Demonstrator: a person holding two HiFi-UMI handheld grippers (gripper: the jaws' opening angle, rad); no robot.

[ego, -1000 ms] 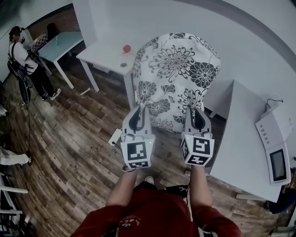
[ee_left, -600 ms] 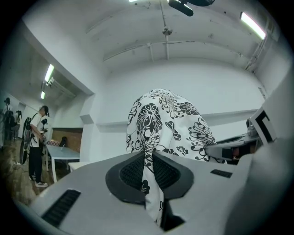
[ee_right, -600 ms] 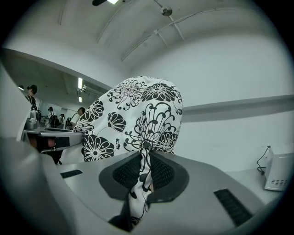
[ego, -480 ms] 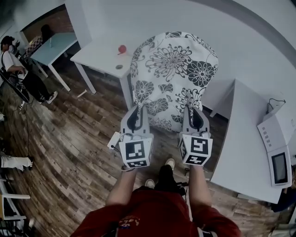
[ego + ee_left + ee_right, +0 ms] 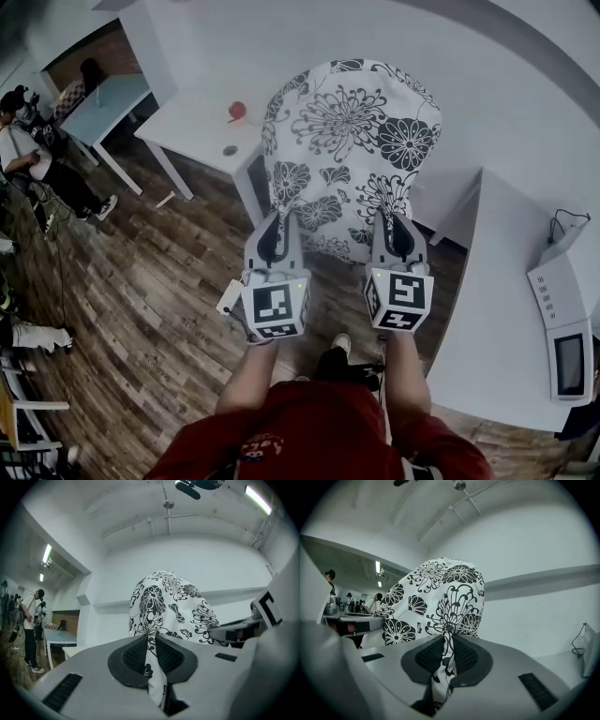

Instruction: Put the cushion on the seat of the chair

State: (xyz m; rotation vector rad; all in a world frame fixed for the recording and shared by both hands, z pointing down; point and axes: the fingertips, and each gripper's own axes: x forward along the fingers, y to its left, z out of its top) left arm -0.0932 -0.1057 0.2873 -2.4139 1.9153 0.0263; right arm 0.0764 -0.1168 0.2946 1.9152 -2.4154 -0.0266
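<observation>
The cushion (image 5: 347, 150) is white with black flower prints and hangs in the air in front of me. My left gripper (image 5: 277, 225) is shut on its near left edge, and my right gripper (image 5: 396, 225) is shut on its near right edge. In the left gripper view the cushion (image 5: 168, 609) fabric runs pinched between the dark pads (image 5: 136, 656). The right gripper view shows the cushion (image 5: 436, 602) cloth squeezed the same way between that gripper's pads (image 5: 466, 658). No chair shows in any view.
A white table (image 5: 202, 127) with a small red thing (image 5: 236, 111) stands behind the cushion at the left. Another white table (image 5: 497, 281) with a device (image 5: 562, 309) is at my right. A person (image 5: 33, 155) stands far left on the wooden floor (image 5: 141, 272).
Both grippers keep their grip on the cushion. The view has shifted a little, so the tables and the person at far left sit slightly differently in the picture.
</observation>
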